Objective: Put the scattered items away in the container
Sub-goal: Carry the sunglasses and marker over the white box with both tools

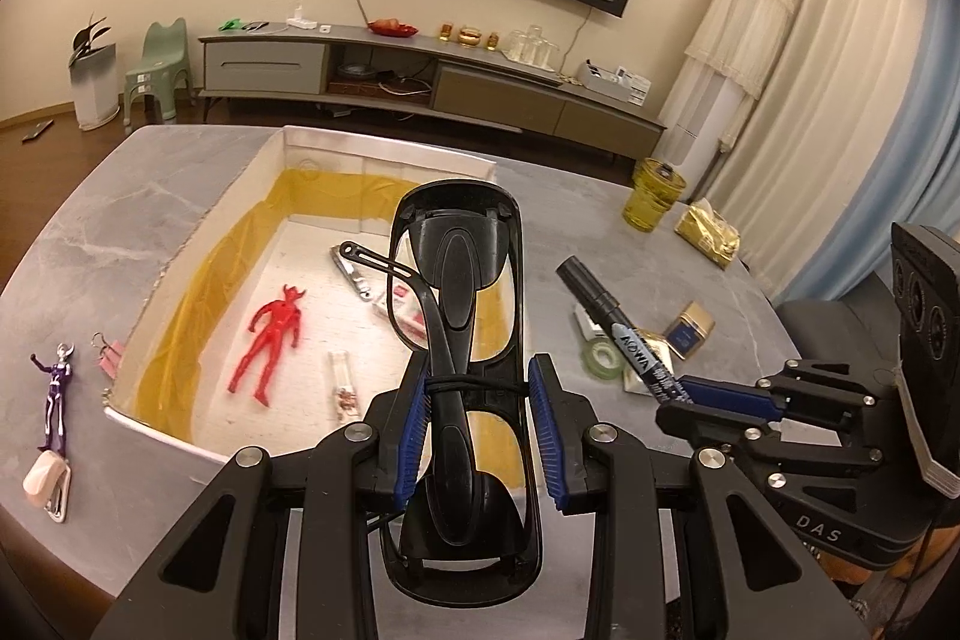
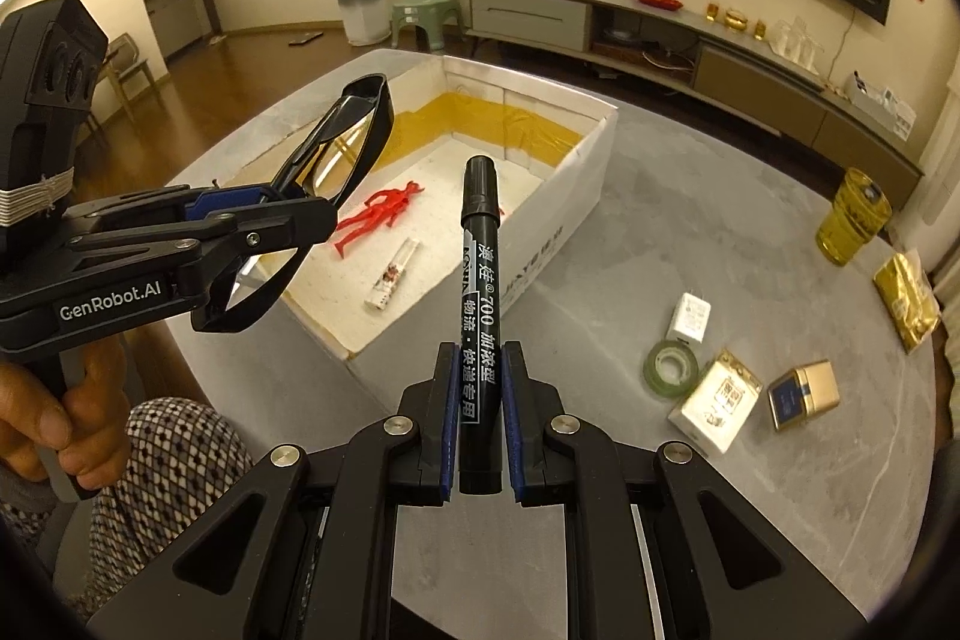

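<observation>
1. Surface (image 2: 720,232): grey, marble-patterned, carrying the container and the loose items.
2. Container (image 2: 576,196): white open box with a yellow lining on its walls, at 12 o'clock of both grippers. Inside lie a red figure (image 1: 270,334), a clear tube (image 2: 393,274) and a nail clipper (image 1: 354,274).
3. Left gripper (image 1: 477,430): fingers closed on the folded black sunglasses (image 1: 462,280), held above the container's near edge; the right-wrist view shows them at 10 o'clock.
4. Right gripper (image 2: 480,400): fingers closed on the barrel of a black marker (image 2: 478,292), cap pointing toward 12 o'clock, over the surface just beside the container's near corner.
5. Items at 3 o'clock of the right gripper: white charger (image 2: 690,319), green tape roll (image 2: 672,367), white packet (image 2: 717,412), gold-and-blue box (image 2: 804,394).
6. Items at 9 o'clock of the left gripper, outside the container: purple figure (image 1: 57,388), pink clip (image 1: 111,355).
</observation>
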